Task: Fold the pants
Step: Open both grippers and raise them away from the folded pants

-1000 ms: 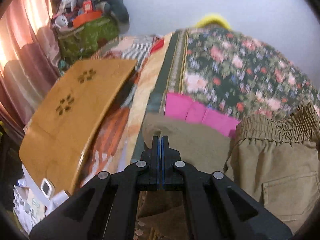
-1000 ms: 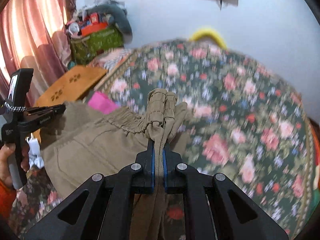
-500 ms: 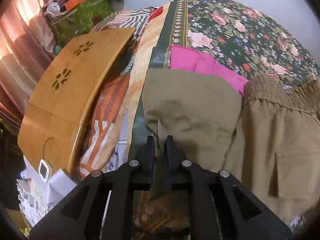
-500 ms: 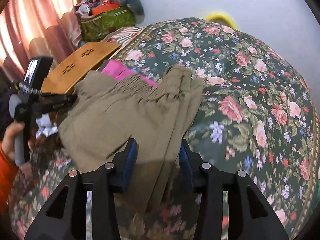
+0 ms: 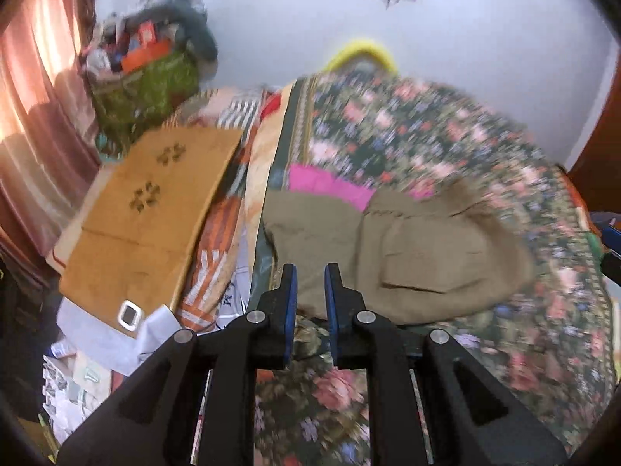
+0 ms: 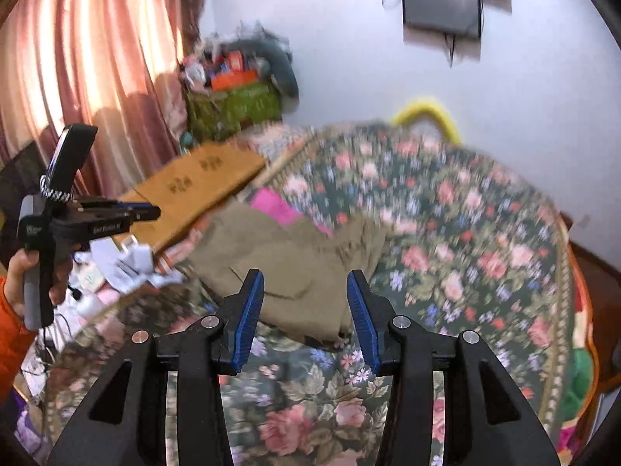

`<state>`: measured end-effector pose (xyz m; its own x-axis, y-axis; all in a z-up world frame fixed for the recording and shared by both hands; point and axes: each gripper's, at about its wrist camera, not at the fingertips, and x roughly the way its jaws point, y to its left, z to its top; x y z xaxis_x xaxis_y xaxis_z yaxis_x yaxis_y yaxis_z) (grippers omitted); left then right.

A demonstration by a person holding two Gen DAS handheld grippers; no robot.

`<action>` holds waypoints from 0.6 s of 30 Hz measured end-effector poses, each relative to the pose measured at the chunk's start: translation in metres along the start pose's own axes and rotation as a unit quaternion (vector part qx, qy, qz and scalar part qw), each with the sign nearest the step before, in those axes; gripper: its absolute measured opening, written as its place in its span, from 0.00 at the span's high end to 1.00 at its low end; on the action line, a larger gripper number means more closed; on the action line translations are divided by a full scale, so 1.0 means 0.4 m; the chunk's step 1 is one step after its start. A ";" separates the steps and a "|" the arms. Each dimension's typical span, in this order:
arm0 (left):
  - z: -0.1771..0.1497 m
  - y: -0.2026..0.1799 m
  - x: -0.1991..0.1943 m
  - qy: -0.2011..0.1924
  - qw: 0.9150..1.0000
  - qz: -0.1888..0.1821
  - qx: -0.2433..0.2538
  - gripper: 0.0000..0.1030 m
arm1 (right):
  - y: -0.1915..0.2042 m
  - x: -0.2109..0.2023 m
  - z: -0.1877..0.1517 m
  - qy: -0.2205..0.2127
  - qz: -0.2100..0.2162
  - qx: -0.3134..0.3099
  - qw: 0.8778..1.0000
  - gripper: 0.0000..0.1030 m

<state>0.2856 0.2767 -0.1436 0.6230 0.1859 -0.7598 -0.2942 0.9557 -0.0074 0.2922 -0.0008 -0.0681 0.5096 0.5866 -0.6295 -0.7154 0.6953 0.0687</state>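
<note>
1. Lying folded on the floral bedspread [image 6: 458,233], the khaki pants [image 5: 407,248] sit near the bed's left edge, with their near hem just beyond both sets of fingertips.
2. The left hand-held gripper [image 5: 310,283] hangs above the near left corner of the pants; its blue-padded jaws stand a narrow way apart with nothing between them, and the pads touch no cloth.
3. The right hand-held gripper [image 6: 304,295] is spread wider, also empty; through its gap the near edge of the pants shows, lying on the bed below and apart from the pads.
4. In the last second the left jaws came open early on, while the right ones parted and then held about the same width; neither pair carries any fabric.
5. In the right wrist view the left hand-held gripper appears at the far left, held by a hand [image 6: 23,272] with an orange sleeve [image 6: 7,330], off to the left of the pants.
6. A pink cloth [image 5: 326,184] peeks out from under the far edge of the pants.
7. A wooden lap board [image 5: 147,221] rests beside the bed on the left, well apart from the pants.
8. Both views are motion-blurred, so the pants' waistband seems to lie at the far right side, though I cannot be sure.
</note>
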 end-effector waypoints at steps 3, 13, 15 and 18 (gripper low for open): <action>-0.002 -0.030 -0.138 -0.044 0.999 -0.020 -0.001 0.87 | 0.033 -0.099 0.016 -0.044 0.004 -0.001 0.999 0.61; -0.094 -0.140 -0.586 -0.206 0.977 -0.054 0.031 0.87 | 0.151 -0.404 -0.004 -0.186 0.012 -0.019 0.982 0.61; -0.127 -0.159 -0.645 -0.229 0.971 -0.052 0.035 0.87 | 0.176 -0.446 -0.017 -0.205 0.014 -0.022 0.978 0.60; -0.179 -0.183 -0.712 -0.259 0.964 -0.036 0.044 0.84 | 0.207 -0.489 -0.041 -0.228 0.013 -0.024 0.973 0.60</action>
<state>0.0777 0.1373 0.0267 0.9245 0.1856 -0.3330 -0.1885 0.9818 0.0240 0.1255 -0.0647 0.0482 0.6422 0.7347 -0.2186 -0.7469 0.6640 0.0371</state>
